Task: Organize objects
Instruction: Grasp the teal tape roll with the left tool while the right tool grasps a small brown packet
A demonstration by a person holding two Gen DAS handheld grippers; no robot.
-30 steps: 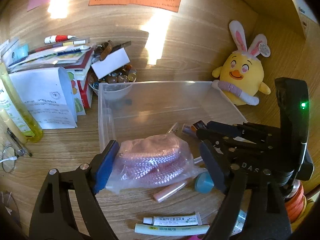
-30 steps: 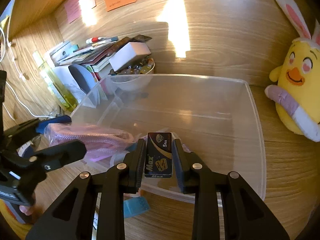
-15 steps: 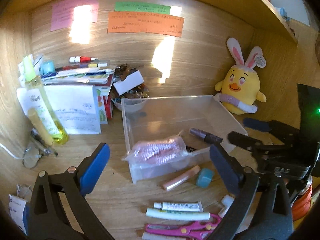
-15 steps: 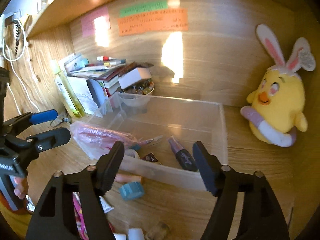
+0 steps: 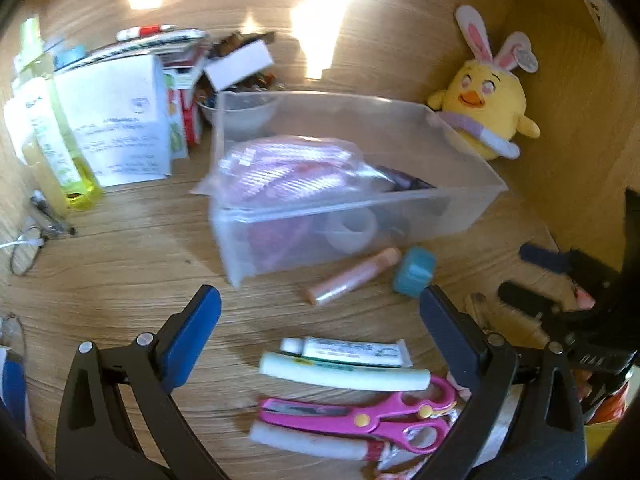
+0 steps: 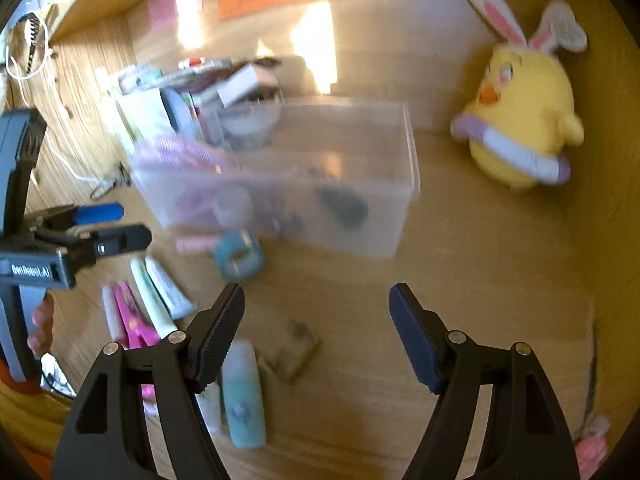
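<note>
The right gripper (image 6: 316, 332) is hanging wide open over the desk (image 6: 460, 280), while a clear bin (image 6: 360, 216) is sitting toward the back edge, beside a yellow plush chick (image 6: 524, 120).

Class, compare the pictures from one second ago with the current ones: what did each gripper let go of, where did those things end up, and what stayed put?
The left gripper released the clear bag of pink items, now resting in the clear plastic bin. The right gripper released its small dark box; something dark lies in the bin, too blurred to identify. Both grippers are open and drawn back. The yellow plush chick and pink scissors stayed put.
</note>
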